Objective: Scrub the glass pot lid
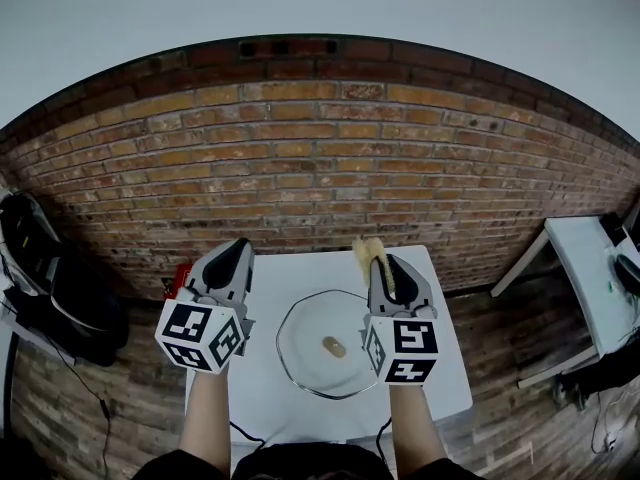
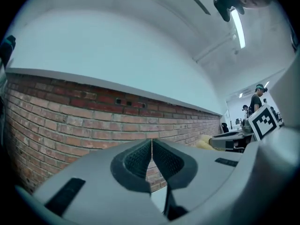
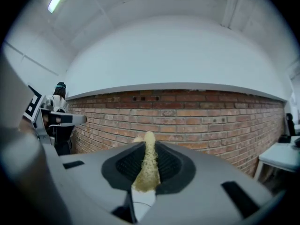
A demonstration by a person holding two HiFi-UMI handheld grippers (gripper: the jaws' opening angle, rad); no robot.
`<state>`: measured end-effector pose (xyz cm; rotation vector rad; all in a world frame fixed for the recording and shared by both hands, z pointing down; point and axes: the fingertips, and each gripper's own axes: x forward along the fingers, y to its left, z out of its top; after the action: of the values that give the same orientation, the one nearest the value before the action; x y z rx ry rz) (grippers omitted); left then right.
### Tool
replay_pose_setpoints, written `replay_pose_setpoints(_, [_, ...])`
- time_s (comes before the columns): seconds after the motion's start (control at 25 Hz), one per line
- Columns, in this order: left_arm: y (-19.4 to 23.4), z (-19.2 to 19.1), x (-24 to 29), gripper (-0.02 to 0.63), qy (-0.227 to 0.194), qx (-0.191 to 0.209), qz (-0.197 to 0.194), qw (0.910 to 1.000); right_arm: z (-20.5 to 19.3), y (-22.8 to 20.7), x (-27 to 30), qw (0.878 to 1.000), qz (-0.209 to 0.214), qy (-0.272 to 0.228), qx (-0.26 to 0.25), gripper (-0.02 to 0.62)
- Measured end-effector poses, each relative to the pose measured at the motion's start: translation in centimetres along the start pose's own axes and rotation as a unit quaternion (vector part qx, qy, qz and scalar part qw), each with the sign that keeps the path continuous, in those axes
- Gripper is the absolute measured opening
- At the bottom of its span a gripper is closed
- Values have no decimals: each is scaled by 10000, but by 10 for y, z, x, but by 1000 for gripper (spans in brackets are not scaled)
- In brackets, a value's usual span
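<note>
The glass pot lid (image 1: 305, 360) lies flat, knob (image 1: 334, 347) up, near the middle of the white table (image 1: 445, 373), about midway between its left and right edges. The left tongs (image 1: 232, 258) are closed pad to pad with nothing between them, held above the table's left edge and pointing toward the brick wall (image 1: 300, 168). The right tongs (image 1: 388, 268), above the right side, are clamped on a yellowish fibrous scrubber (image 1: 368, 252) that sticks out past their tips.
</note>
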<state>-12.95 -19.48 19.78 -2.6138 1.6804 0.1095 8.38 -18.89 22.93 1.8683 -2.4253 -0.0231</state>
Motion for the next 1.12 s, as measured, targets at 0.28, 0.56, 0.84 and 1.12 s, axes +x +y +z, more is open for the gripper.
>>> replay_pose_setpoints(0.28, [0, 29, -9, 17, -250, 185, 127, 9994, 32, 0, -11, 9992, 1, -392, -77, 58])
replay_pose_setpoints(0.56, [1, 34, -8, 17, -340, 229, 159, 9990, 39, -3, -15, 9984, 27, -563, -25, 58])
replay_pose_setpoints(0.84, [1, 31, -7, 17, -310, 233, 154, 9991, 39, -3, -17, 9980, 5, -636, -44, 58])
replay_pose_setpoints(1.12, [7, 23, -5, 18, -162, 177, 245, 9994, 34, -5, -16, 9984, -23, -562, -77, 58])
